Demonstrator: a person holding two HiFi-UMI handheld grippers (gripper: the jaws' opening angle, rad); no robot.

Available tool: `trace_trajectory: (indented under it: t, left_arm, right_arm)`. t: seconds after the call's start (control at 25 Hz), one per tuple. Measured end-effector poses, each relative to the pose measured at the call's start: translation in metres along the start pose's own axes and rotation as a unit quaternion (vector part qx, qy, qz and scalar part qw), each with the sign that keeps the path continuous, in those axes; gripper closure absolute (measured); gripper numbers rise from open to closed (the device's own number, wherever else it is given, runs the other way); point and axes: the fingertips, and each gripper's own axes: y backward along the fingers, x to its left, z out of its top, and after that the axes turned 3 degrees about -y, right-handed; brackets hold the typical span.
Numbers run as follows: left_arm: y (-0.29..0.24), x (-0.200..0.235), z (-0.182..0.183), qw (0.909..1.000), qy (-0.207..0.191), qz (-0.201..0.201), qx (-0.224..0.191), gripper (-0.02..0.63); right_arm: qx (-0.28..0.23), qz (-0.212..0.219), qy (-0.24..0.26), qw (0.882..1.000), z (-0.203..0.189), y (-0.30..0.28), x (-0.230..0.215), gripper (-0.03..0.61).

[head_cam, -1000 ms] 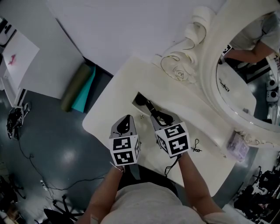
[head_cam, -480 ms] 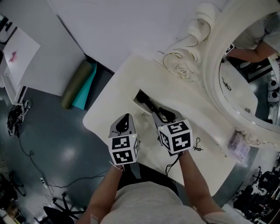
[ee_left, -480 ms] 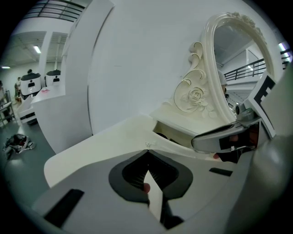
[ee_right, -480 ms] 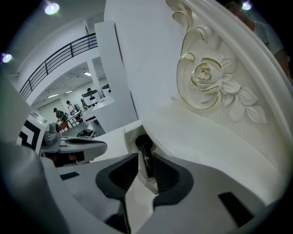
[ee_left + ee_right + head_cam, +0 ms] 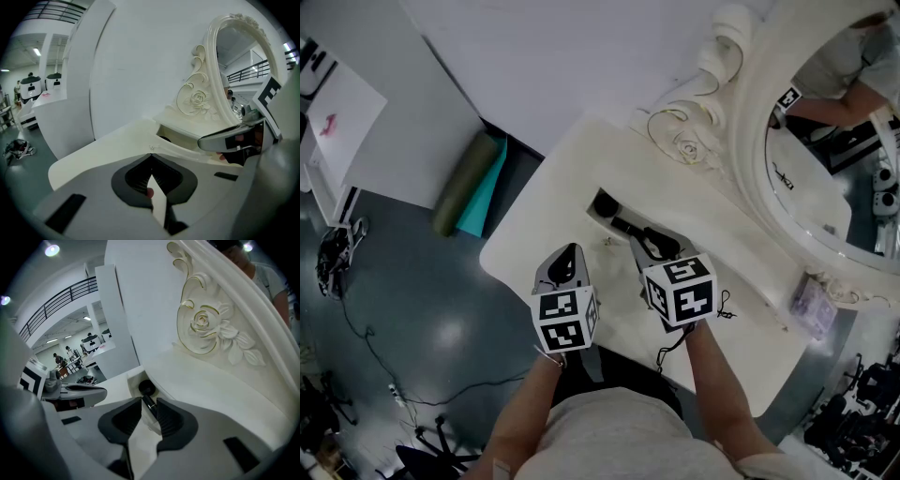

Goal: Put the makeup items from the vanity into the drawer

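Black tube [image 5: 148, 406] clamped in my right gripper [image 5: 149, 401] over the drawer [image 5: 132, 384]; only its own view shows my left gripper [image 5: 153, 157] closed, empty.

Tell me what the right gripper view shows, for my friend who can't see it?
The right gripper holds a slim black tube at the open drawer of a white vanity, with a round black item inside. A carved white rose stands out behind it.
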Motion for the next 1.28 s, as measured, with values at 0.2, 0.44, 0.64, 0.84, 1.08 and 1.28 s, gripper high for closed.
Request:
trace_trajectory:
  t: [0.2, 0.44, 0.64, 0.84, 1.08, 1.28]
  left_arm:
    - [0.006, -0.003, 0.001, 0.9999, -0.007, -0.006, -0.004, 0.606]
    - [0.016, -0.008, 0.004, 0.9997, -0.017, -0.015, -0.014, 0.606]
    - [0.027, -0.014, 0.007, 0.999, -0.026, -0.026, -0.024, 0.606]
    - [0.04, -0.023, 0.008, 0.9977, -0.039, -0.043, -0.034, 0.606]
    - [0.055, -0.041, 0.016, 0.9941, -0.064, -0.071, -0.05, 0.606]
    - [0.068, -0.052, 0.021, 0.9901, -0.086, -0.091, -0.063, 0.606]
  right_arm:
    - [-0.009, -0.009, -0.004, 1.0, 0.0, 0.008, 0.002, 0.471]
    - [-0.032, -0.035, -0.016, 0.999, 0.001, 0.023, 0.0, 0.489]
    - [-0.045, -0.059, -0.033, 0.997, -0.006, 0.04, 0.0, 0.525]
    - [-0.058, -0.081, -0.044, 0.994, -0.016, 0.06, 0.004, 0.54]
    - [-0.085, -0.109, -0.069, 0.988, -0.024, 0.087, 0.007, 0.551]
    - [-0.099, -0.126, -0.088, 0.983, -0.035, 0.104, 0.015, 0.56]
